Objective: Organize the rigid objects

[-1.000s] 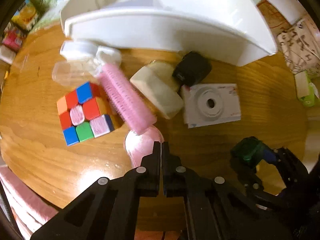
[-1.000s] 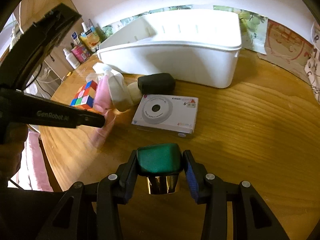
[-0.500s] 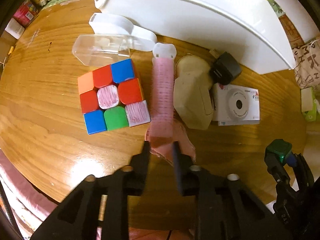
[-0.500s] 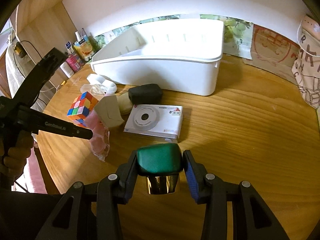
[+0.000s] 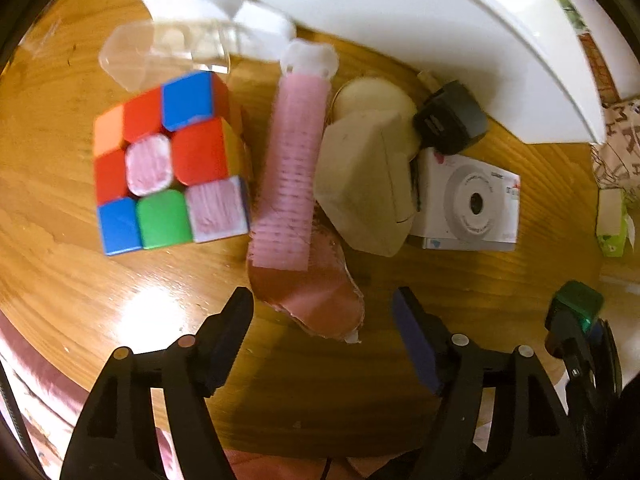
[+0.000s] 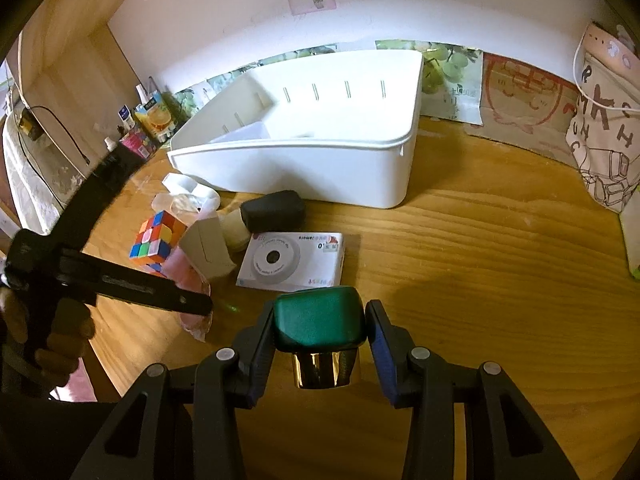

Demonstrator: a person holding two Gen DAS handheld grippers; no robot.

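Where fingers (image 5: 240, 312) met, now spread, lower

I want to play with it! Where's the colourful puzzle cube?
The cube sits on the table's left side in both views, beside the pink brush.

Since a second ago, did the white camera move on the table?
No. In the right view the white camera lies in front of the white bin, beside the black pouch, as before.

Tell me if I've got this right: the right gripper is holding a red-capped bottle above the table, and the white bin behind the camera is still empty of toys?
Not quite. The cap of the bottle in the right gripper is green, as the right wrist view shows. The rest holds: no toys show in the white bin.
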